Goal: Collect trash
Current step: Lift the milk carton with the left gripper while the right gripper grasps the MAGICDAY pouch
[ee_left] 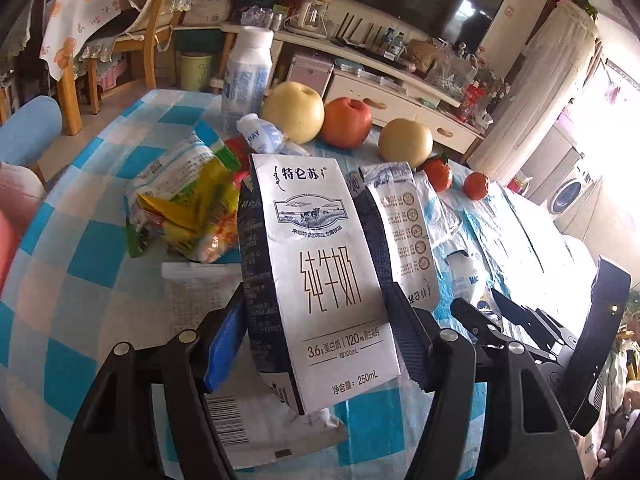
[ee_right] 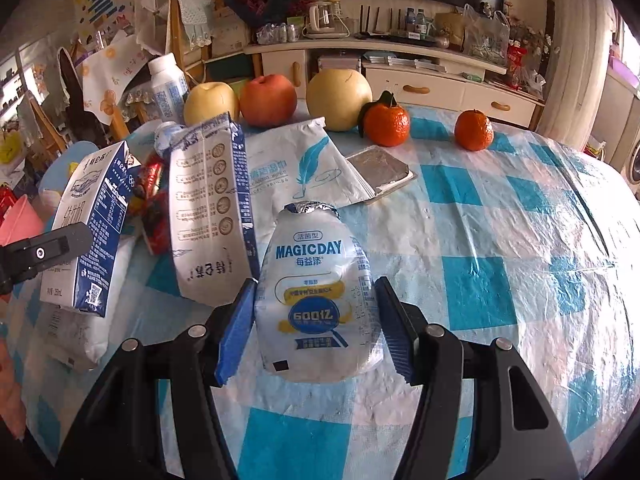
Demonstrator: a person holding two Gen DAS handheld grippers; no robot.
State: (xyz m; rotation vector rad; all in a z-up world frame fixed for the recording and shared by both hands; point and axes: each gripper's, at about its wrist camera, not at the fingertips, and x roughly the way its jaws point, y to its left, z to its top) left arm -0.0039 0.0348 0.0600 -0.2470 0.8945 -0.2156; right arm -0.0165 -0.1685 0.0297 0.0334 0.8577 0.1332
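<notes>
White-and-navy milk carton is pinched by the left fingers; right fingers pinch the crumpled MAGICDAY bottle.

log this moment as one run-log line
left gripper: shut on milk carton, lifted | right gripper: shut on MAGICDAY bottle | second carton, wipes pack on table
</notes>
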